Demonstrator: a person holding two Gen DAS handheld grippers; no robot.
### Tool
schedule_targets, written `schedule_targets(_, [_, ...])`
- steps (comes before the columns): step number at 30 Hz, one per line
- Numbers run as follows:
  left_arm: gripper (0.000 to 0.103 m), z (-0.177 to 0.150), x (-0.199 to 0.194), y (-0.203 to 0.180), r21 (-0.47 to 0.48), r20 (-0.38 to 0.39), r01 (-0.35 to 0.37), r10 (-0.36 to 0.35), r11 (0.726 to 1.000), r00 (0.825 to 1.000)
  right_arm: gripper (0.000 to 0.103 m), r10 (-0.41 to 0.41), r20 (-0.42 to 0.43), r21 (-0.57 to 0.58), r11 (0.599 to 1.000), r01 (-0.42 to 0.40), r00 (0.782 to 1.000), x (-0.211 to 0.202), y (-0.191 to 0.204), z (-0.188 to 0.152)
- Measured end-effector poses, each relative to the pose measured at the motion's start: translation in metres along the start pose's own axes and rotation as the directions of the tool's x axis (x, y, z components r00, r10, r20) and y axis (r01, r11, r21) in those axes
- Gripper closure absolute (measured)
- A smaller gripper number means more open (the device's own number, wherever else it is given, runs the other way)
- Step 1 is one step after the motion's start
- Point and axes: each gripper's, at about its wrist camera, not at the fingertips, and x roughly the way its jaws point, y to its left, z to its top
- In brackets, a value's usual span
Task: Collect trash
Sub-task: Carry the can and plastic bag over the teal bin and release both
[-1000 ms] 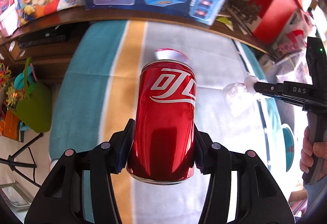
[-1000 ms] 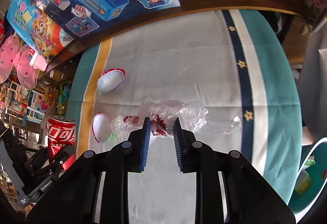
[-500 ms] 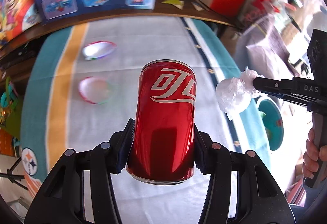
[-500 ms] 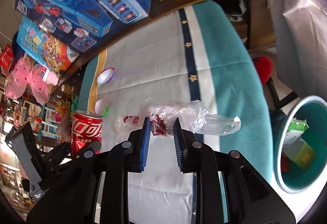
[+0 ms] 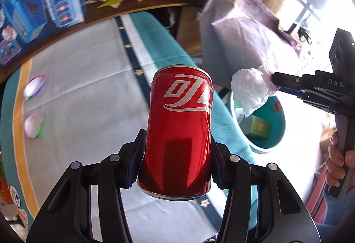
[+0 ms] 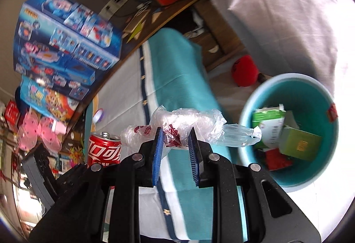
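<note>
— What was around them when you looked?

— A desk (image 5: 73, 78) under a white cloth with teal and orange stripes, blue toy boxes (image 6: 66, 43) stacked along its far edge, and two small round dishes (image 5: 33, 126) lying well off to the left. Beside the desk's right end stood a teal bin (image 6: 290, 176) on the floor, already holding a green carton and some red scraps. A grey cover hung over something behind it. Nothing stood between the grippers and the bin.

— And the trash itself?

— The left gripper (image 5: 177, 163) had its jaws clamped on the lower sides of a red soda can (image 5: 179, 132), upright, shiny, white lettering on the front, held in the air above the desk's right part. In the right wrist view its top showed the tab opening.

— The other one?

— The right gripper (image 6: 175, 143) was pinched nearly closed on a crumpled clear plastic bag (image 6: 190, 123) with a red print, its loose ends trailing out both sides, close to the bin's rim. A hand (image 5: 339, 165) gripped its handle.
</note>
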Motion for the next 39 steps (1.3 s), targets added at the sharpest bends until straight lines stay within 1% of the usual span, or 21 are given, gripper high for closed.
schedule_targets(4, [0.051, 0.008, 0.013, -0.037, 0.064, -0.024, 0.025, -0.024, 0.998, 0.999, 0.080, -0.055, 0.038, 0.069, 0.996, 0.053, 0.998, -0.026, -0.047, 0.001])
schedule_targets(8, [0.051, 0.016, 0.030, -0.072, 0.117, -0.054, 0.051, -0.045, 0.992, 0.998, 0.079, -0.096, 0.045, 0.120, 0.989, 0.090, 0.994, -0.040, -0.084, 0.000])
schedule_targets(13, [0.051, 0.025, 0.048, -0.110, 0.162, -0.088, 0.087, -0.073, 0.983, 0.993, 0.078, -0.116, 0.035, 0.137, 0.984, 0.111, 0.993, -0.047, -0.108, -0.001])
schedule_targets(17, [0.051, 0.031, 0.064, -0.136, 0.191, -0.116, 0.118, -0.097, 0.974, 0.989, 0.078, -0.127, 0.048, 0.148, 0.982, 0.119, 0.991, -0.053, -0.124, 0.002])
schedule_targets(25, [0.051, 0.034, 0.095, -0.179, 0.239, -0.174, 0.157, -0.117, 0.958, 0.978, 0.078, -0.135, 0.057, 0.197, 0.973, 0.121, 0.989, -0.063, -0.154, 0.011])
schedule_targets(31, [0.050, 0.031, 0.121, -0.200, 0.252, -0.246, 0.182, -0.119, 0.951, 0.962, 0.078, -0.148, 0.050, 0.226, 0.965, 0.133, 0.988, -0.067, -0.172, 0.017])
schedule_targets(33, [0.048, 0.032, 0.126, -0.201, 0.249, -0.254, 0.179, -0.115, 0.952, 0.960, 0.077, -0.152, 0.044, 0.229, 0.964, 0.138, 0.987, -0.065, -0.174, 0.019])
schedule_targets(34, [0.043, 0.032, 0.129, -0.201, 0.246, -0.259, 0.177, -0.112, 0.953, 0.959, 0.077, -0.153, 0.040, 0.231, 0.963, 0.140, 0.987, -0.064, -0.176, 0.020])
schedule_targets(35, [0.035, 0.032, 0.130, -0.201, 0.242, -0.262, 0.174, -0.109, 0.954, 0.959, 0.077, -0.152, 0.037, 0.232, 0.963, 0.140, 0.988, -0.063, -0.177, 0.020])
schedule_targets(36, [0.032, 0.032, 0.132, -0.200, 0.239, -0.263, 0.169, -0.104, 0.956, 0.959, 0.077, -0.153, 0.032, 0.233, 0.962, 0.141, 0.988, -0.061, -0.178, 0.021])
schedule_targets(39, [0.031, 0.032, 0.135, -0.196, 0.232, -0.263, 0.157, -0.094, 0.960, 0.960, 0.077, -0.152, 0.020, 0.234, 0.962, 0.143, 0.988, -0.055, -0.180, 0.023])
